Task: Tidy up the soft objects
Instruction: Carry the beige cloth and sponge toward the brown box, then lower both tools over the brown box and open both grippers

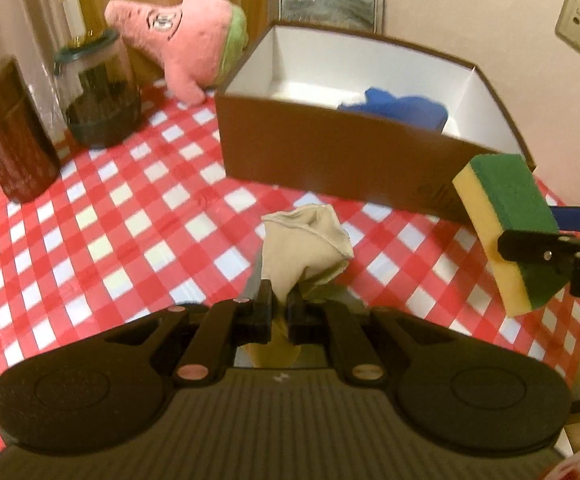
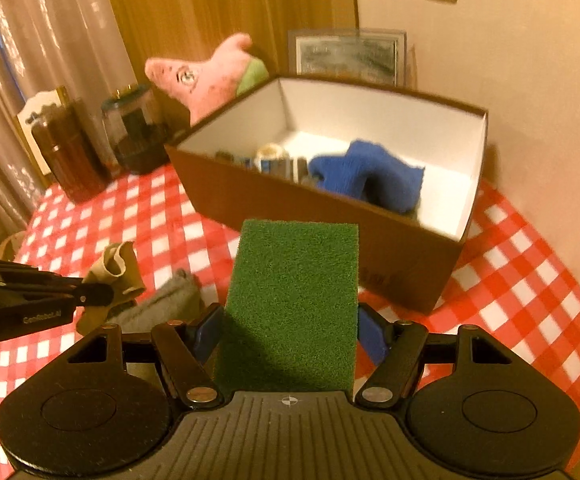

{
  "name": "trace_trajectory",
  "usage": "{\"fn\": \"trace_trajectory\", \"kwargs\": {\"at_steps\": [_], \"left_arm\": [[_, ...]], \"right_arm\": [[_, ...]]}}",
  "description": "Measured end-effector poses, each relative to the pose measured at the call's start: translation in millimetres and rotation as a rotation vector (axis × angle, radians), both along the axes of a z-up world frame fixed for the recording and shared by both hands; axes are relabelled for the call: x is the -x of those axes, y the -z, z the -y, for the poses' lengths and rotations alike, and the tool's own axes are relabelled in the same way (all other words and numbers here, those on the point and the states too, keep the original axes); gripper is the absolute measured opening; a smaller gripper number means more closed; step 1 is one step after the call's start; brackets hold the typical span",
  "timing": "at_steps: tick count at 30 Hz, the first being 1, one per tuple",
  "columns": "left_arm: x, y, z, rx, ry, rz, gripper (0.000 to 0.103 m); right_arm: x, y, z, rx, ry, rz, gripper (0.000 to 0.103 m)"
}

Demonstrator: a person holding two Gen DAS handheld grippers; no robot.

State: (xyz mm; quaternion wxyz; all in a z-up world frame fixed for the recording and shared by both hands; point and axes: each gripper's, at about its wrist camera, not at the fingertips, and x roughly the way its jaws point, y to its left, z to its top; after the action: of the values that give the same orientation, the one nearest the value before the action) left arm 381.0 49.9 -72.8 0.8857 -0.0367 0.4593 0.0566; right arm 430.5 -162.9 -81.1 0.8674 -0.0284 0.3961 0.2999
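Both grippers loaded above the table.
Left gripper (image 1: 278, 312) pinches beige cloth (image 1: 303, 250); right gripper (image 2: 290, 334) clamps sponge (image 2: 293, 300), long axis toward box (image 2: 405, 264).

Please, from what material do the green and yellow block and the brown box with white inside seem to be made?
Green and yellow rectangular sponge block: likely foam, with a rough, fibrous green scouring face and a smooth, matte yellow layer.
Brown open box with white inside: probably cardboard; thin, straight walls with folded corners, matte brown outside, plain white lining.

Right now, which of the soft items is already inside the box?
Only the blue cloth, lying crumpled in the brown box. The sponge and the beige cloth are each held in a gripper, and the pink plush sits behind the box.
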Motion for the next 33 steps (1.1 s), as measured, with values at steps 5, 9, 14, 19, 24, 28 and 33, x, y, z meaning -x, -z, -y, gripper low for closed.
{"fn": "trace_trajectory", "kwargs": {"at_steps": [5,9,14,19,24,28,33], "left_arm": [[-10,-19,2,-0.024,0.014,0.044,0.006],[-22,-34,4,-0.041,0.023,0.080,0.006],[-43,-52,8,-0.067,0.036,0.130,0.006],[-67,-64,11,-0.073,0.045,0.165,0.006],[-89,-68,15,-0.077,0.058,0.171,0.006],[-110,-70,17,-0.066,0.075,0.171,0.006],[-143,-68,19,-0.063,0.090,0.160,0.006]], "right_arm": [[-3,-18,3,-0.027,-0.006,0.038,0.070],[-10,-28,3,-0.038,-0.010,0.068,0.070],[-25,-41,5,-0.059,-0.004,0.101,0.070],[-45,-52,8,-0.077,0.010,0.124,0.070],[-65,-59,13,-0.093,0.033,0.137,0.070],[-83,-60,10,-0.099,0.037,0.133,0.070],[-110,-57,1,-0.108,0.043,0.115,0.070]]}}
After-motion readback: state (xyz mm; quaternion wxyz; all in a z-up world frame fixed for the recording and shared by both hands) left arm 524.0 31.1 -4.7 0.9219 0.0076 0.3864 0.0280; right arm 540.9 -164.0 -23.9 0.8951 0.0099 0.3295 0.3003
